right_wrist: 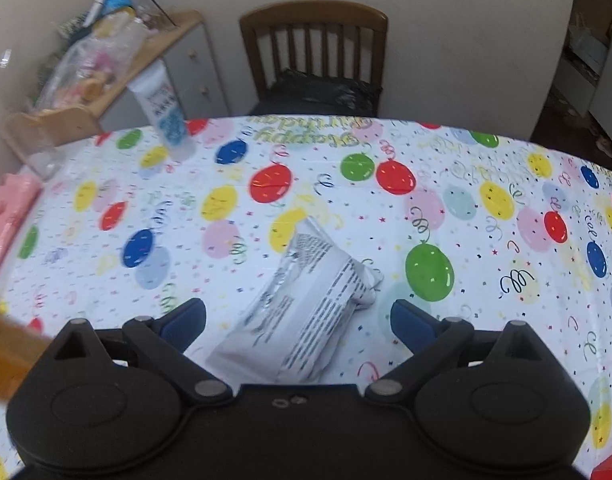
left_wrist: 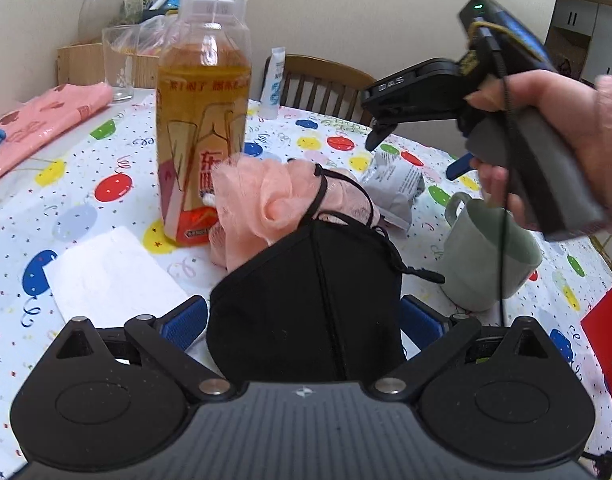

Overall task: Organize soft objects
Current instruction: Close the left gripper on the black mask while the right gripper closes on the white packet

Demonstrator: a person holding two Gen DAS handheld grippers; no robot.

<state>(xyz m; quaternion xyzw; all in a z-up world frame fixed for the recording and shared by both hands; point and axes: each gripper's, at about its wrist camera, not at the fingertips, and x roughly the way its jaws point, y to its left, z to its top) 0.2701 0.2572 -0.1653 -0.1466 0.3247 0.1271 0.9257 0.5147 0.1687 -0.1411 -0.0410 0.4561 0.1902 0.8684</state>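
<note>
The black fabric face mask (left_wrist: 306, 308) covers the gap between the left tongs' (left_wrist: 302, 320) blue pads; contact cannot be told. It hides the lower part of the pink mesh bath puff (left_wrist: 258, 196). The red flat object (left_wrist: 606, 332) is cut by the right edge. In the right wrist view, the amber bottle (right_wrist: 6, 348) is blurred and cut off at left.

Soft, even indoor light across both views, bright enough that the balloon-print tablecloth (right_wrist: 386, 208) shows its colours cleanly, with only faint shadows beneath things. Heavy fisheye bending here: the table edge bows, walls curve, and dark vignette clips the corners. The tea bottle (left_wrist: 204, 120) glows amber with light passing through it, while in the right wrist view the white tube (right_wrist: 164, 120) and shelf clutter smear with motion blur toward the left edge.
</note>
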